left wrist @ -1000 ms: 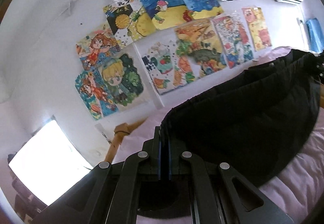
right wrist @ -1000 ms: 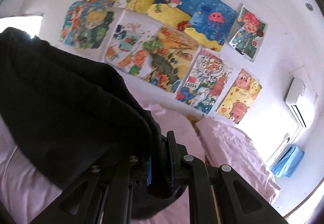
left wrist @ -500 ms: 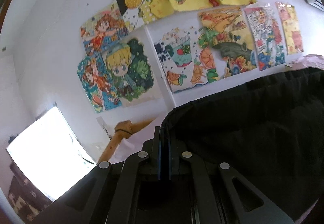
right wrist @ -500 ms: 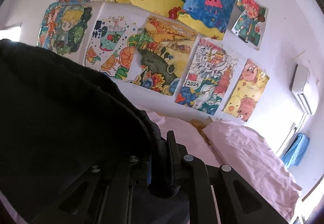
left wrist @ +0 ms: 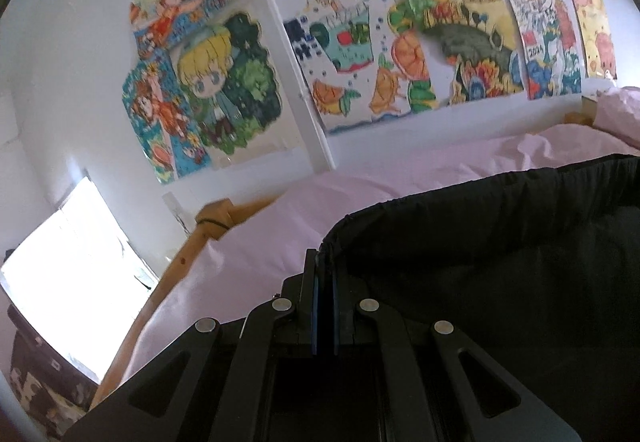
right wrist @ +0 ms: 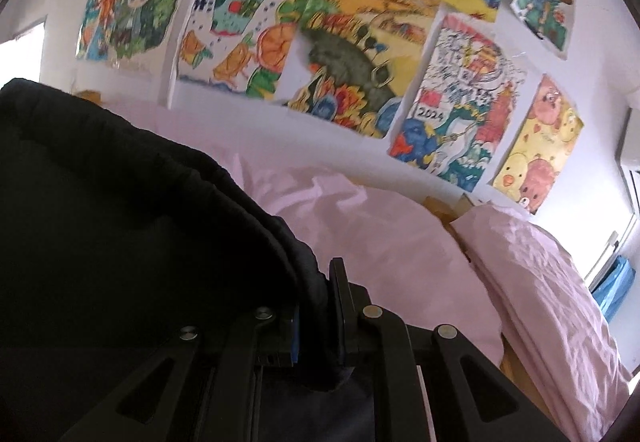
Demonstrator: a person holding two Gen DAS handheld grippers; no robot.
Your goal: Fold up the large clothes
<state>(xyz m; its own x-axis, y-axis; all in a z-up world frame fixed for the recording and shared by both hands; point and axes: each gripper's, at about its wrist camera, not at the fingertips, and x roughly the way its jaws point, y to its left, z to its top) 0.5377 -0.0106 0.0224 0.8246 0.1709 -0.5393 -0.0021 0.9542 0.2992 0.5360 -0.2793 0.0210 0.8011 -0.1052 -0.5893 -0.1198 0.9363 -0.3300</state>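
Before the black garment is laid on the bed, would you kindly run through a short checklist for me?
1. Left hand-held gripper shut on garment edge: ok.
2. Right hand-held gripper shut on garment: ok.
3. Edge between the two grips taut: cannot tell.
4. Pink sheet ahead free of objects: ok.
5. Pillow off to the side of the landing area: ok.
6. Lower part of garment hanging flat: cannot tell.
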